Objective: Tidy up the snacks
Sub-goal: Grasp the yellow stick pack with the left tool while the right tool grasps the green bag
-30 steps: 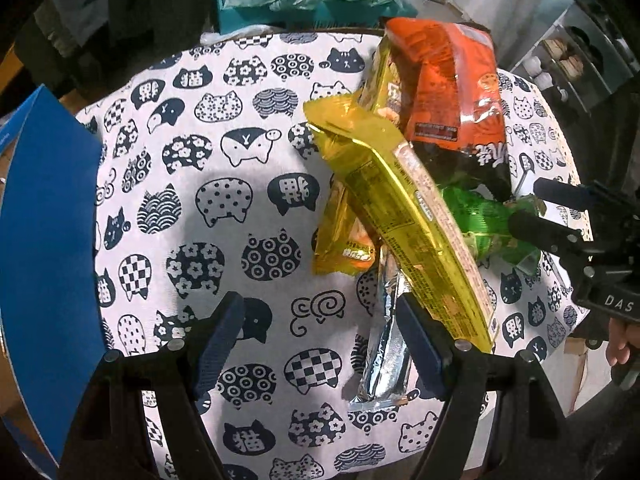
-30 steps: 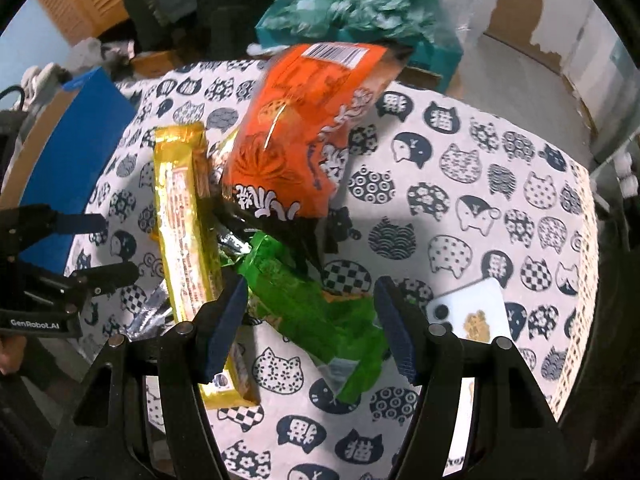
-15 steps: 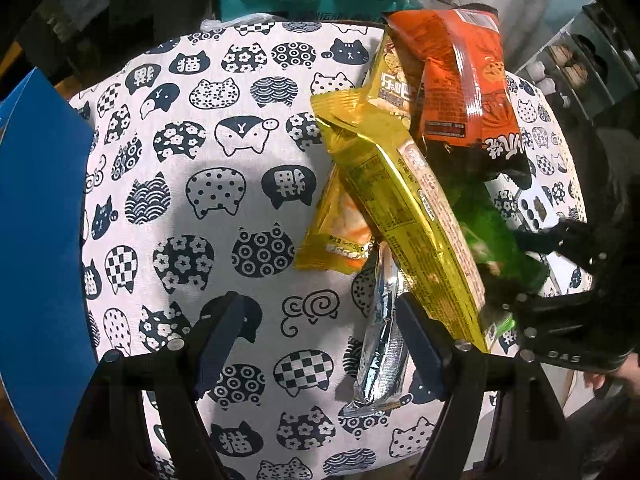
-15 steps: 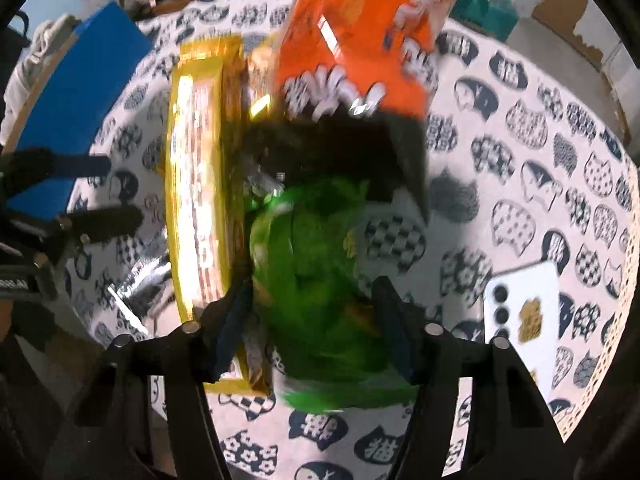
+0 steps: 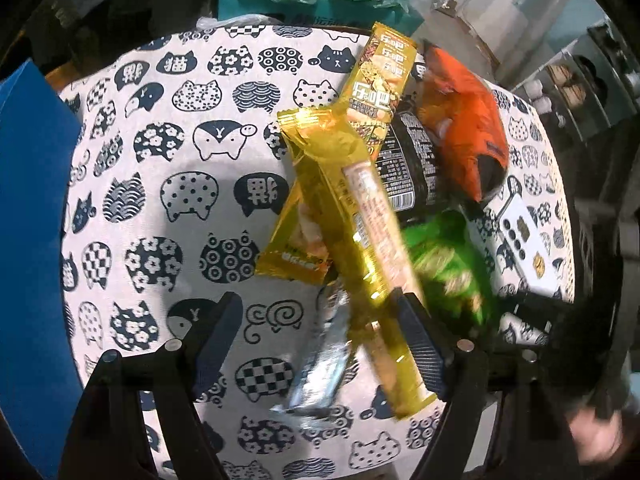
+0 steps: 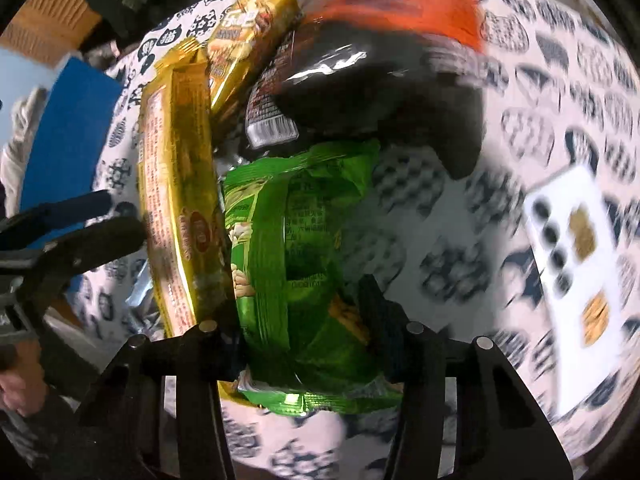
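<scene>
Green bag [image 6: 304, 272], near edge of the pile: we grip it in the right gripper [image 6: 308, 344], left gripper [image 5: 316, 344] wide and empty; lift slowly, clear of the gold pack [image 6: 180, 200].

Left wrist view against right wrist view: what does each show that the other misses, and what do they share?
Only the left wrist view shows the small silver packet lying whole between the left gripper's open fingers, and the teal box behind the table. Only the right wrist view shows the green bag sharply, between the right gripper's fingers; whether they pinch it is unclear. Both show the long yellow pack, the orange bag, the white phone, the blue board and the cat-print tablecloth.
</scene>
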The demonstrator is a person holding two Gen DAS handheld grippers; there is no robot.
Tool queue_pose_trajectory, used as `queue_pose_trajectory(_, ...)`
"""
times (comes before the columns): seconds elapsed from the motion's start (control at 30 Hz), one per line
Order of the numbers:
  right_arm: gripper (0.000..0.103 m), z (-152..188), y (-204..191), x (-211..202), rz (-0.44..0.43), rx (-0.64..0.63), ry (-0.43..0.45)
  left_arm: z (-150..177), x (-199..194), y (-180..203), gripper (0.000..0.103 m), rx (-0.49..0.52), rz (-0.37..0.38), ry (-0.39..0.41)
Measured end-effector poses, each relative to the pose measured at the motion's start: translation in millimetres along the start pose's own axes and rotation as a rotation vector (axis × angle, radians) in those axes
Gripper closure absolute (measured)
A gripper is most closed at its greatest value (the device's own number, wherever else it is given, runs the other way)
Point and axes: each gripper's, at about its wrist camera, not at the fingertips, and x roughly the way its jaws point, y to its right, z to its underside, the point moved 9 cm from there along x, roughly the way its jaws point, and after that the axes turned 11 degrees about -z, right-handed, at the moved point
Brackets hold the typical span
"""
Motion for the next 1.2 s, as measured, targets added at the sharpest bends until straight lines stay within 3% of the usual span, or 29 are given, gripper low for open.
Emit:
queue_pose_trajectory(0.2,0.054,16,-3,-8,0.017,0.022,0.032,-4,7,8,0.018,-0.062,0.021,-0.005)
queue_pose_trajectory(0.53,0.054,16,0,-11,0.033,0.021,0.032,-1,21,24,0.018,-0.035,0.007,-0.005)
queue_pose_trajectory(0.63,0.054,17,6,-14,0.091,0.003,0.032,2,23,26,0.039,-0.025,0.027,-0.005)
queue_pose_trajectory(0.67,0.054,16,7,-15,0.102,-0.001,0.032,3,21,28,0.051,-0.021,0.057,-0.008)
queue_pose_trajectory(0.8,0.053,15,13,-15,0.127,-0.006,0.026,3,12,25,0.064,0.002,0.058,0.016)
queue_pose_trajectory(0.93,0.051,11,13,-11,0.172,-0.029,0.021,4,10,19,0.063,-0.004,0.095,0.0)
queue_pose_trajectory(1.1,0.051,5,12,-7,0.203,-0.049,0.037,5,19,16,0.044,-0.016,0.075,-0.009)
queue_pose_trajectory(1.2,0.051,2,12,-6,0.207,-0.061,0.046,8,25,20,0.044,-0.013,0.088,-0.023)
